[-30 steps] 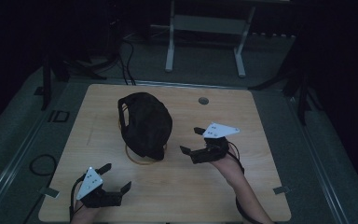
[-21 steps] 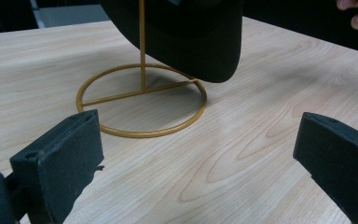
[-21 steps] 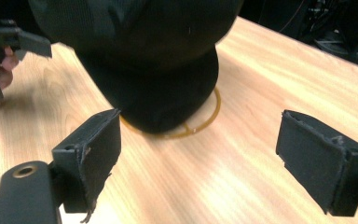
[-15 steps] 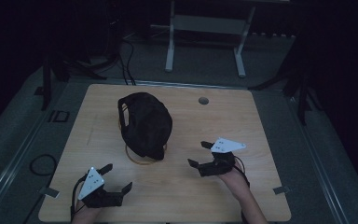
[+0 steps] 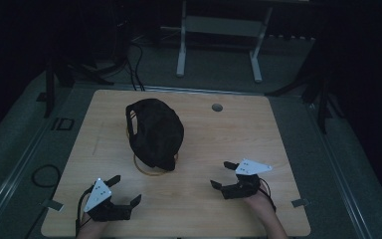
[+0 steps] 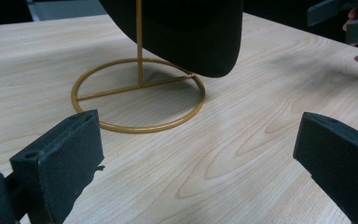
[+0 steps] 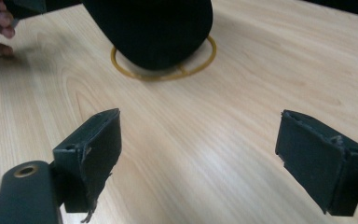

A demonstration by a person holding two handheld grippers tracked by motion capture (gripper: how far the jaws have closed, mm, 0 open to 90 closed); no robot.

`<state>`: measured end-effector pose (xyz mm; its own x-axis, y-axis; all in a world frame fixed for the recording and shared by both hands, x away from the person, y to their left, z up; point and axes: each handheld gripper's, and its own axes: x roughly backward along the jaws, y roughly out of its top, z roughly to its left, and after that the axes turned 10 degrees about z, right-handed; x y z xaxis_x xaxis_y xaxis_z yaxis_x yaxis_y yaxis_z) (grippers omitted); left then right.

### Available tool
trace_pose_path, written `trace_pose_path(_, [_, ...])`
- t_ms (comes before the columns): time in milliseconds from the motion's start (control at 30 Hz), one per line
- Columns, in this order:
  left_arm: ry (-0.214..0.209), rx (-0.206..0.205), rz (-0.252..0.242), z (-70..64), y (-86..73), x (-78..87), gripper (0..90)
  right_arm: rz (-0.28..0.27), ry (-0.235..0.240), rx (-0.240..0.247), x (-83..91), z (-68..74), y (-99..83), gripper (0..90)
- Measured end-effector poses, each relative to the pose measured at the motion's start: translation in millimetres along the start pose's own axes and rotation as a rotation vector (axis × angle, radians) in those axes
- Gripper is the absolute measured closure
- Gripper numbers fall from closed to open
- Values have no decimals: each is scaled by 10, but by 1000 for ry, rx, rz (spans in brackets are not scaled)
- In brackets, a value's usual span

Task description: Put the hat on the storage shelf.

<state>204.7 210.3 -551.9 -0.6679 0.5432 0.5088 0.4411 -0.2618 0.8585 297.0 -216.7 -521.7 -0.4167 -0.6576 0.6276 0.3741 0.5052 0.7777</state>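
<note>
Left tongs [image 5: 126, 190]: at 7 o'clock on the bench, near its front edge, held in the person's left hand; jaws spread wide with bare wood between them, nothing gripped. Grey three-cornered plate on top.
Left tongs, own view [image 6: 193, 154]: both black jaws well apart at the bottom corners, aimed at the gold ring base; not touching it.
Right tongs [image 5: 223, 175]: at 5 o'clock on the bench, held in the person's right hand [image 5: 258, 201]; jaws parted, holding nothing, pointing toward 10 o'clock.
Right tongs, own view [image 7: 198, 140]: jaws wide apart over bare wood; the cap and stand lie ahead, well clear of the pads.
Bench [image 5: 278, 139]: pale wood top, rounded corners, dim light.
Stand [image 5: 146, 171]: thin gold wire, round ring base flat on the bench, crossbar and upright post rising from it, just short of centre, between the two tongs and beyond them.
Cap [image 5: 154, 132]: black, sitting on the stand near the bench centre, slightly toward 10 o'clock; its lower edge overhangs the ring without touching the wood.
Hole [image 5: 217, 107]: small round grommet at 1 o'clock, near the far edge.
Frame [image 5: 219, 30]: pale metal legs on the floor beyond the bench, 12 o'clock.
</note>
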Motion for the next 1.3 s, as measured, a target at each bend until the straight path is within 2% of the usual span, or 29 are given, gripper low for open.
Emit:
trace_pose_path(367, [-5,-1,6,-7,-1,-18,18,51,-21,-39,92,-71,-324,146])
trace_pose_path(733, [-10,12,1,4,-5,-8,17,42,-61,-68,258,-147,-485,147])
trace_pose_path(867, [-9,12,1,6,-5,-12,18,53,-97,-77,312,-204,-543,147])
trace_pose_path(1000, [-11,9,7,0,-5,-17,17,40,-119,-93,368,-259,-579,147])
trace_pose_path(1100, [-10,10,8,2,-8,-17,18,37,-124,-106,383,-285,-603,147])
trace_pose_path(1300, [-11,11,8,1,-12,-13,18,41,-127,-97,374,-283,-605,147])
